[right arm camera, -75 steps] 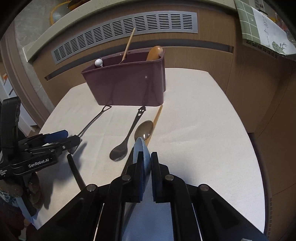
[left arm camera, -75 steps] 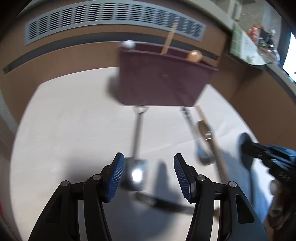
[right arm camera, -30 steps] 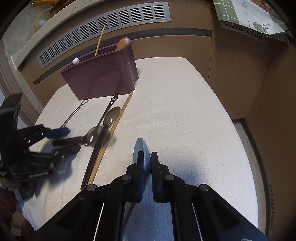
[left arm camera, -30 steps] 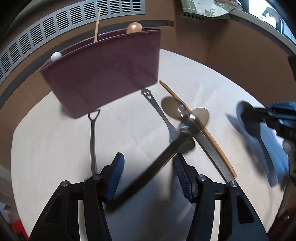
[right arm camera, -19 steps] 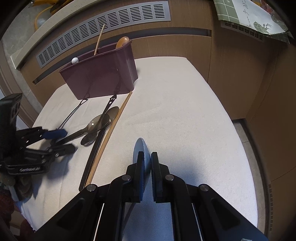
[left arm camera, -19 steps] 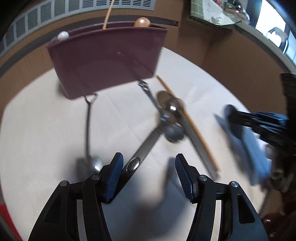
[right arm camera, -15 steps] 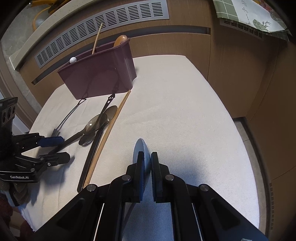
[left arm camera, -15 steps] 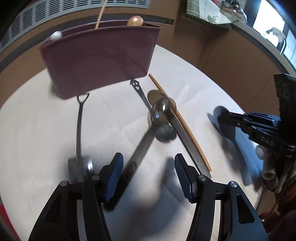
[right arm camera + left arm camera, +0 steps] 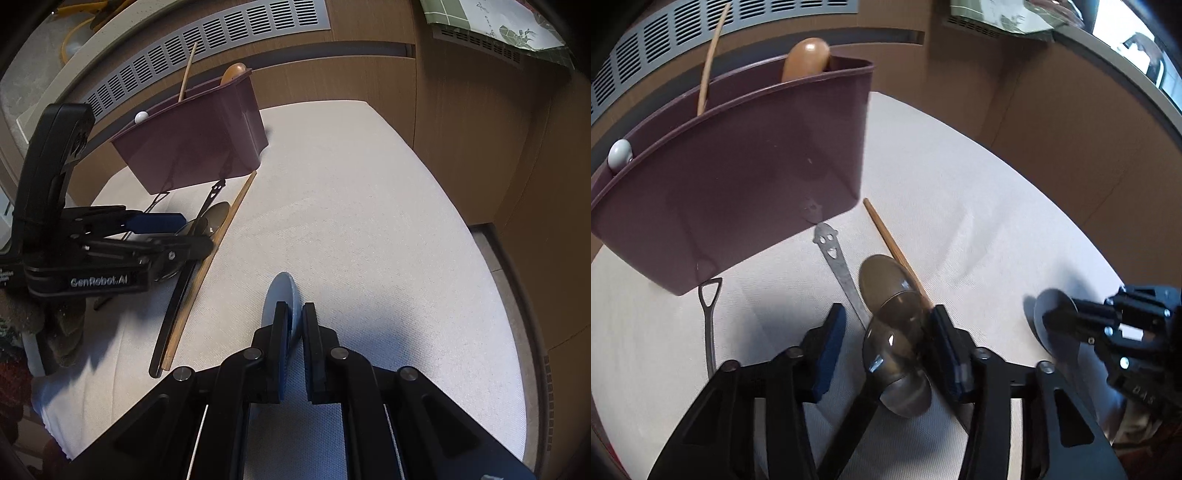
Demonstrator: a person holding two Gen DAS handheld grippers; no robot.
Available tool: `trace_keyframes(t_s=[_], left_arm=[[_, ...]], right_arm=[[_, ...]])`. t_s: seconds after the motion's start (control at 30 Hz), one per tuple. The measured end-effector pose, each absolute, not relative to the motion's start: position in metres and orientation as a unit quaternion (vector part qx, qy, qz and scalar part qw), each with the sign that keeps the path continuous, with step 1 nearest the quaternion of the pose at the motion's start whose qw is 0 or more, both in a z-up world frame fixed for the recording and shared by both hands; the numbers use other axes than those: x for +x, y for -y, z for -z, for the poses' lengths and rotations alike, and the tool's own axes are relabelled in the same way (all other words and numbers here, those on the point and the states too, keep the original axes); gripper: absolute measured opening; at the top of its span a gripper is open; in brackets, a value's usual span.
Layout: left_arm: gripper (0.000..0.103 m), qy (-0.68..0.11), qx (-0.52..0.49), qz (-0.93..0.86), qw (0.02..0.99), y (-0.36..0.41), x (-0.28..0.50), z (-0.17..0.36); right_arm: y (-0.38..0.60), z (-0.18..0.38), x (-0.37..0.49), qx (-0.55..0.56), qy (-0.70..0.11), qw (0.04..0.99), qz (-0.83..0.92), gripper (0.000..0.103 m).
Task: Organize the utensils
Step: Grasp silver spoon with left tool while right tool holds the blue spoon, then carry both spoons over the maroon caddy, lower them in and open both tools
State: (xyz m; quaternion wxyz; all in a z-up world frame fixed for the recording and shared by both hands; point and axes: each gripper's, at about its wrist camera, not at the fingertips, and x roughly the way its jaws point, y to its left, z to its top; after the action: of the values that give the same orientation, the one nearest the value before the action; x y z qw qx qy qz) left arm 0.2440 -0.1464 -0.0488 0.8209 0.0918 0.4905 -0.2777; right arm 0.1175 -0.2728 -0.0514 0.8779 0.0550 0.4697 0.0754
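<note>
White cloth covers the bench (image 9: 369, 221), with a dark purple plastic utensil holder (image 9: 746, 177) standing at its far side.

Left gripper (image 9: 888, 345) hangs over a heap of shiny metal spoons (image 9: 890, 332) lying in front of the holder; its fingers (image 9: 831, 350) are closing, the spoons between them, pads not pressing. A thin wooden stick (image 9: 894, 251) lies just beside the spoons. Right gripper (image 9: 293, 325) holds a pale blue flat utensil (image 9: 282, 295), fingers narrow and clamped on it, apart from the heap.
</note>
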Motion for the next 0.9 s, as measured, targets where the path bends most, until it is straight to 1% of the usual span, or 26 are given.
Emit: trace_keyframes(t_s=[0.03,0.13,0.23,0.5,0.63,0.87,0.9], left_arm=[[0.041,-0.493,0.090,0.274,0.821,0.146,0.245,0.049],[0.037,-0.491,0.088,0.273,0.823,0.145,0.245,0.048],[0.037,-0.487,0.079,0.274,0.826,0.142,0.243,0.047],[0.036,-0.464,0.052,0.259,0.846,0.099,0.221,0.036],[0.036,-0.448,0.037,0.257,0.856,0.078,0.205,0.025],[0.036,-0.408,-0.019,0.251,0.878,0.033,0.171,0.004],[0.036,-0.404,-0.024,0.250,0.880,0.038,0.180,-0.001]], right_arm=[[0.273,0.052,0.118,0.055,-0.470,0.878,-0.076,0.008],[0.273,0.053,0.119,0.057,-0.470,0.877,-0.077,0.008],[0.274,0.053,0.119,0.058,-0.470,0.877,-0.077,0.009],[0.273,0.056,0.127,0.073,-0.477,0.872,-0.085,0.010],[0.266,0.054,0.130,0.070,-0.478,0.871,-0.089,0.009],[0.251,0.029,0.130,0.060,-0.454,0.883,-0.108,0.008],[0.249,0.023,0.131,0.060,-0.447,0.886,-0.110,0.008]])
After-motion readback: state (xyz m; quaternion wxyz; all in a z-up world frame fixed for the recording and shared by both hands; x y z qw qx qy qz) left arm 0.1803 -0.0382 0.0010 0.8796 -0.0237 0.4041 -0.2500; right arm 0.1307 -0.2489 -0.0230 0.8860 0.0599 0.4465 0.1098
